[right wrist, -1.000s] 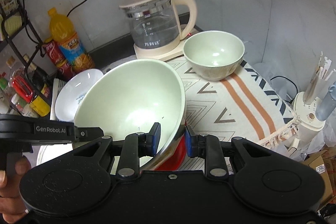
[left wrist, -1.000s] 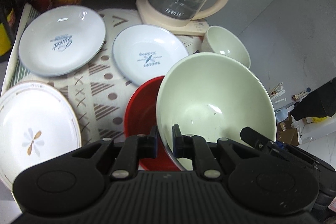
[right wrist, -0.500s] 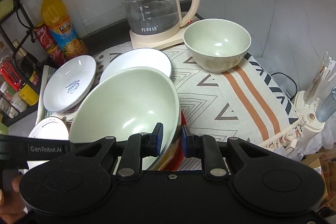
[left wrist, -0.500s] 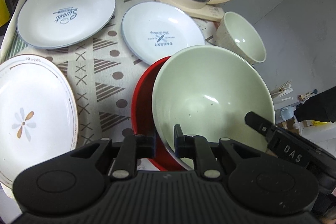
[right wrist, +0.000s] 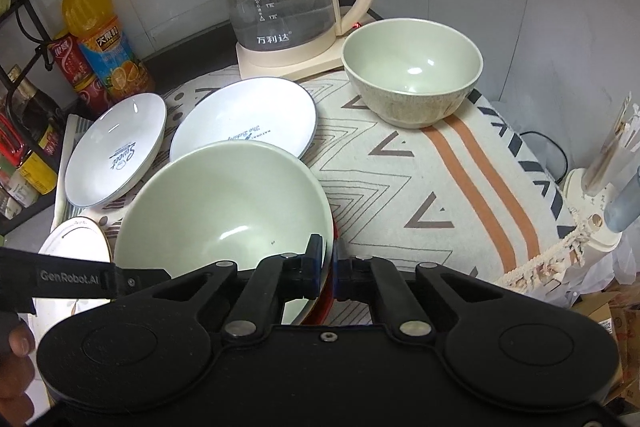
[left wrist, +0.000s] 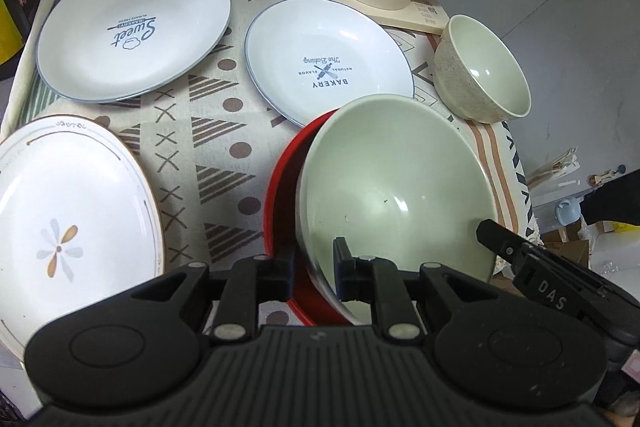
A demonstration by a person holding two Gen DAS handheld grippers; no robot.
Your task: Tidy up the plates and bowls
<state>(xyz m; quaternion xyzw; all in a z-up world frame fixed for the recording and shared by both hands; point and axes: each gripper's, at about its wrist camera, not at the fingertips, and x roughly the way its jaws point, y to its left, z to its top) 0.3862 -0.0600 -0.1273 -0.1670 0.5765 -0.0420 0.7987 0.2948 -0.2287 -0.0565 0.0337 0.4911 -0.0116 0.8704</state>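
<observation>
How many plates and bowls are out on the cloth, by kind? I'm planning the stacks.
Plates: 3: Sweet plate, Bakery plate, flower plate
Bowls: 3: large green bowl, red bowl, small green bowl
Total: 6

large green bowl (left wrist: 396,183) tilted inside red bowl (left wrist: 282,187)

A pale green bowl (left wrist: 396,183) sits in a red bowl (left wrist: 280,187) at lower centre; a smaller green bowl (right wrist: 412,71) with a speckled beige outside sits at upper right. Two white plates with blue rims carry dark lettering (left wrist: 134,29) (left wrist: 328,61); the white plate (left wrist: 60,227) at lower left shows a grey-and-orange flower. The cloth (left wrist: 216,155) is cream with brown triangles, dots and crosses
</observation>
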